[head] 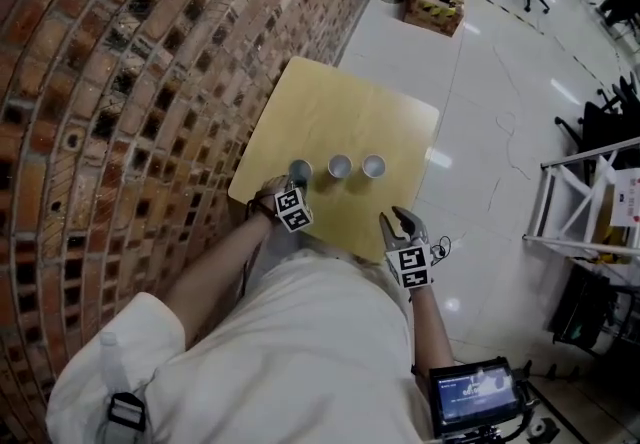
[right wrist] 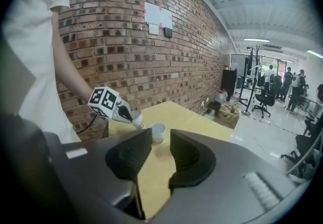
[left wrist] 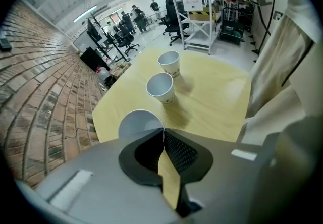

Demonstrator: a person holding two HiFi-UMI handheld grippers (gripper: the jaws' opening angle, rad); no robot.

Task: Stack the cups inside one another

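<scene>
On cup (left wrist: 135, 123) rim, downturned left gripper (left wrist: 163, 131)

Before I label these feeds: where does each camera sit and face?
Head view: on head, down onto square pale wooden table; shirt, arms show.
Left gripper view: behind left gripper, shut on nearest white paper cup, facing office; shirt shows.
Right gripper view: behind open right gripper, facing brick wall; left arm shows.
Shared: table, cups.

Upright in a row, white paper: left cup (head: 299, 170), middle cup (head: 340, 167), right cup (head: 373, 166). Left cup pinched at rim by left gripper (left wrist: 162, 134).
</scene>
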